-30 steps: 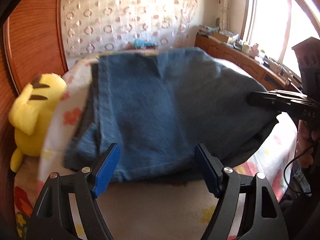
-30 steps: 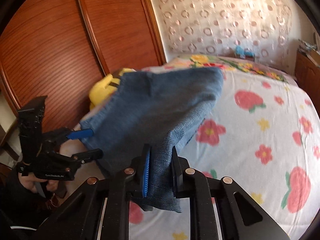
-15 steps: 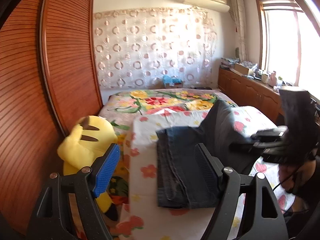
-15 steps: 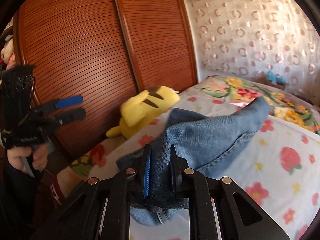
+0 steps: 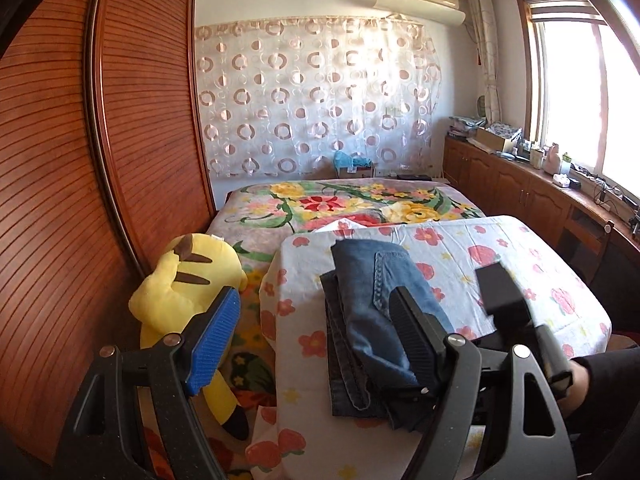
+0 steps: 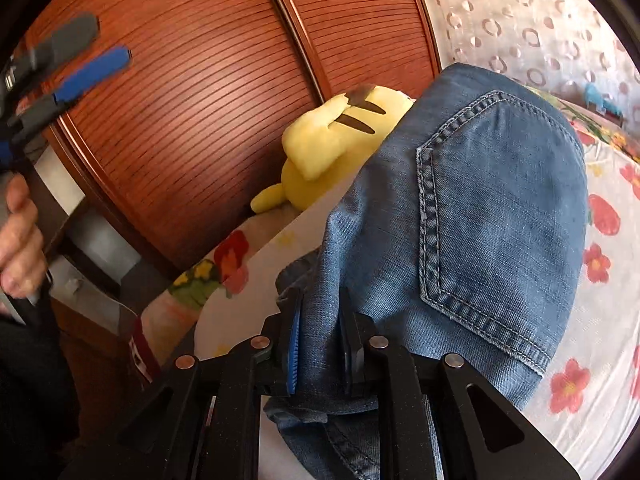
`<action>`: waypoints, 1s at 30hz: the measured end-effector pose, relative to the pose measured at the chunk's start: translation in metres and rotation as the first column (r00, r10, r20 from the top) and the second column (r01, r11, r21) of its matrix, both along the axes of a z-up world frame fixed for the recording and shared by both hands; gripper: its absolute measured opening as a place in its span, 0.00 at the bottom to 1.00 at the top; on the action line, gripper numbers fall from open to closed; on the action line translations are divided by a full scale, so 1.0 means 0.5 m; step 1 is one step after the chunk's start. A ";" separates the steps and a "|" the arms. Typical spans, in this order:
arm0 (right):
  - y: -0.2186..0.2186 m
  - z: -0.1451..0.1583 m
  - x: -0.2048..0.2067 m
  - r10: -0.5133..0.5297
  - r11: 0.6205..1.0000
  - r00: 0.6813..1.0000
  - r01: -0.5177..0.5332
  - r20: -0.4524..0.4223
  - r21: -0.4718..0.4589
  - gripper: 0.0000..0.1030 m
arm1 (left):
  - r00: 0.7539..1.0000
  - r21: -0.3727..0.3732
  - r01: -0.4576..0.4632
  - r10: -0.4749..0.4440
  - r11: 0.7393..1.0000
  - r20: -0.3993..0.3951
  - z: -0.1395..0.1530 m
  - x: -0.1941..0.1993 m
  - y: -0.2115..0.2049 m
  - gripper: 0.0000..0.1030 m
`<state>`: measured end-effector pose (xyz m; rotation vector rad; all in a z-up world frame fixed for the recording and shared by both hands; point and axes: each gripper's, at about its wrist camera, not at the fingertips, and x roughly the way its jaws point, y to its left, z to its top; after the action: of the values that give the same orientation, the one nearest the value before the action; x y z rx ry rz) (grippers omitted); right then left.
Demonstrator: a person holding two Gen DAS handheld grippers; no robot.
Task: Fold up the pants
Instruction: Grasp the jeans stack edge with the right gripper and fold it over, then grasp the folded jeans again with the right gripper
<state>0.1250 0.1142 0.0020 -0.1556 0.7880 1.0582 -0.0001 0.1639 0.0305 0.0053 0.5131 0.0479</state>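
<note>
Blue jeans [image 5: 372,300] lie folded into a narrow stack on the floral sheet [image 5: 440,240] of the bed's near part. My left gripper [image 5: 316,340] hovers open above and short of them, with nothing between its fingers. In the right wrist view, my right gripper [image 6: 320,344] is shut on the near edge of the jeans [image 6: 480,220], whose top layer shows a back pocket. The right gripper's black body [image 5: 504,296] shows just right of the stack, its fingertips hidden. The left gripper [image 6: 104,44] appears blurred at upper left, held by a hand [image 6: 16,236].
A yellow plush toy [image 5: 188,280] leans between the bed and the wooden sliding doors [image 5: 120,160] on the left. A second floral blanket [image 5: 352,204] covers the far bed. Low wooden cabinets [image 5: 520,192] with clutter run under the window on the right.
The left gripper drew back and up, away from the jeans. The right gripper swung its held edge over to the left, and the jeans now form a narrower stack.
</note>
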 end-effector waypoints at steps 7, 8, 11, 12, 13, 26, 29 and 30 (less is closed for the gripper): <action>-0.045 0.068 -0.044 0.004 1.000 0.997 -0.003 0.083 -0.015 0.49 | 1.000 -0.021 0.005 -0.005 1.000 -0.012 -0.022 0.003 -0.008 0.75; -0.059 0.079 -0.049 -0.004 1.000 0.995 0.005 0.099 -0.009 0.53 | 1.000 -0.023 0.009 -0.009 1.000 -0.017 -0.025 0.004 -0.011 0.75; -0.108 0.099 -0.053 -0.069 0.998 0.985 0.071 0.160 -0.003 0.57 | 0.999 -0.023 0.022 -0.022 0.999 -0.032 -0.036 0.010 -0.023 0.75; -0.125 0.103 -0.046 -0.094 0.995 0.980 0.096 0.175 -0.002 0.58 | 0.999 -0.027 0.027 -0.028 0.999 -0.038 -0.041 0.013 -0.026 0.75; -0.139 0.103 -0.037 -0.118 0.993 0.975 0.121 0.187 -0.005 0.59 | 0.998 -0.031 0.032 -0.034 0.999 -0.044 -0.046 0.017 -0.030 0.75; -0.191 0.074 0.079 -0.274 0.958 0.927 0.288 0.258 -0.017 0.66 | 0.982 -0.077 0.070 -0.082 0.995 -0.169 -0.153 0.071 -0.070 0.75; -0.174 0.051 0.119 -0.287 0.957 0.933 0.291 0.219 0.018 0.68 | 0.977 -0.088 0.070 -0.086 0.994 -0.196 -0.178 0.078 -0.076 0.75; -0.169 0.049 0.133 -0.294 0.955 0.934 0.295 0.203 0.028 0.69 | 0.975 -0.093 0.069 -0.087 0.993 -0.206 -0.187 0.080 -0.076 0.75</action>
<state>0.1917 0.0298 0.0266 -0.1412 0.6029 0.7425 0.0396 0.1257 -0.0631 -0.0534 0.7258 -0.0518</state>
